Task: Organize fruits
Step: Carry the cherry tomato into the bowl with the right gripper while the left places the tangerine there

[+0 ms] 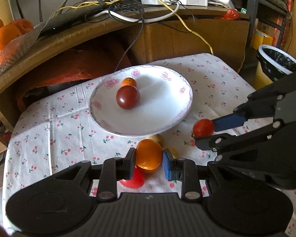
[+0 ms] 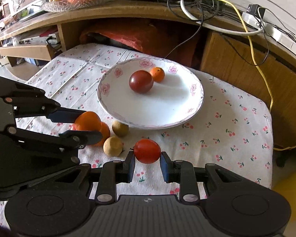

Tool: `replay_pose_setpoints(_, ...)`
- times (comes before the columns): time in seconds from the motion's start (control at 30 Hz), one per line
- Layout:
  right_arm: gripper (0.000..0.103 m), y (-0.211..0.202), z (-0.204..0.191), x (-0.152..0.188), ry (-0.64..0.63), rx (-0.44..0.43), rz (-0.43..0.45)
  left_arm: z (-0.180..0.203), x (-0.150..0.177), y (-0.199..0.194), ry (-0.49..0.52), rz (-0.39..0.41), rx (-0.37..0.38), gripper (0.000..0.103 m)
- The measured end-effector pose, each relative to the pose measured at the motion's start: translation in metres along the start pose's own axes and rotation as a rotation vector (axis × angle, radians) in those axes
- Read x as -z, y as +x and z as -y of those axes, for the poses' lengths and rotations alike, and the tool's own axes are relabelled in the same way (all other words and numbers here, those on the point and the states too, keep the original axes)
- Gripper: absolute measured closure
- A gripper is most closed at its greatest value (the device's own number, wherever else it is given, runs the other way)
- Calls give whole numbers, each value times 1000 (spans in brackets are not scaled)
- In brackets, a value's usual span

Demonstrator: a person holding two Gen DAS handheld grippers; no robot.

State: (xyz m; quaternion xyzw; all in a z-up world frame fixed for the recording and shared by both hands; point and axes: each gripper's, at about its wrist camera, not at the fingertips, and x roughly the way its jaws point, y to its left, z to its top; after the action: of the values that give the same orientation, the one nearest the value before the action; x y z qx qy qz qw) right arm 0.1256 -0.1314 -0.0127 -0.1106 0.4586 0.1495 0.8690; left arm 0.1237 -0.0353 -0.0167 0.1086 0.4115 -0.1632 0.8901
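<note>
Bright daylight, soft shadows, fisheye-warped edges

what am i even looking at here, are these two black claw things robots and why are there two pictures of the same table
They are not robots. A person holds one two-fingered tool in each hand, and each tool carries a wide-angle camera looking along its fingers. So one picture is the left tool's view and the other the right tool's, each also catching the other tool from the side.

The left gripper is closed on an orange tomato. The right gripper is closed on a red tomato.

On the flowered tablecloth sits a white plate holding a dark red tomato and a small orange fruit. Two small brown round fruits lie beside the plate.
</note>
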Motion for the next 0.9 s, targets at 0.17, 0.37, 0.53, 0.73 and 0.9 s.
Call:
replay_pose_setpoints(0.17, 81, -1, 1, -4, 13, 4, 15, -3, -4, 2, -7, 3, -23, 66)
replay_pose_setpoints(0.37, 81, 0, 3, -6, 30, 11, 21, -3, -7, 3, -8, 6, -41, 66)
replay_pose_setpoints(0.53, 81, 1, 5, -11, 43, 18, 32, -5, -12, 5, -18, 13, -53, 66)
replay_pose_setpoints(0.73, 80, 5, 8, -18, 55, 37, 43, -8, -20, 10, -23, 18, -73, 66)
replay_pose_setpoints(0.9, 80, 9, 13, -24, 76, 48, 53, -10, -29, 16, -34, 22, -86, 66)
